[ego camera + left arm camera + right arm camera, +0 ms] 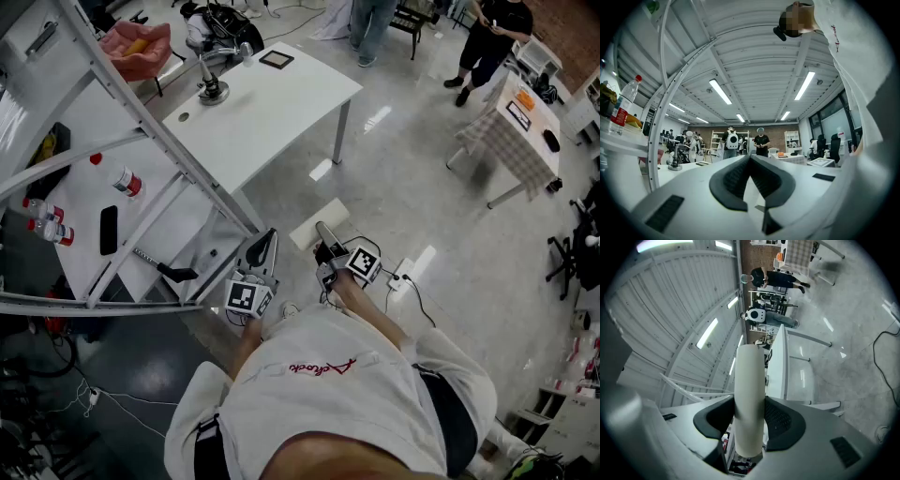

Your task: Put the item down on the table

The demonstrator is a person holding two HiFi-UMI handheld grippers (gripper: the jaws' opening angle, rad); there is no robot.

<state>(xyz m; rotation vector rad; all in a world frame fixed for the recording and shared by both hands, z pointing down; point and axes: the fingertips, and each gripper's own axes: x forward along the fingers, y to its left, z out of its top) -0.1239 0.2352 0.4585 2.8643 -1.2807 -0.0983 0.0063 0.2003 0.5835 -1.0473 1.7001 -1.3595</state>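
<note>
A smooth, cream-coloured item [750, 371] with a rounded end is held in the right gripper [751, 403]. The gripper's dark, ribbed pads [782, 416] are pressed against the item from both sides, and its jaws are kept fairly wide by the item's thickness. Whether the item is a roll or a flat board cannot be told. In the head view it is seen as a pale oblong carried over the glossy grey floor [441, 216], near the edge of the white table [281, 103] and apart from it.

The left gripper [750, 158] is held beside the right one. Its jaws are closed so that the tips meet, and nothing is held between them. Both grippers are cased in smooth white plastic.

A white frame [159, 141] of slanted bars is set across the table's left part, between the grippers and most of the tabletop there. Behind its bars, clear bottles [127, 181] with red caps and a flat black phone [109, 230] are laid on the white surface. Further off on the table, a metal stand [211, 89] with a round base and a dark framed tablet [277, 59] are seen. A black cable [422, 300] is trailed over the floor just beside the right gripper. Two people [487, 42] are seen standing well apart, near a small table covered with checked cloth [511, 136].
</note>
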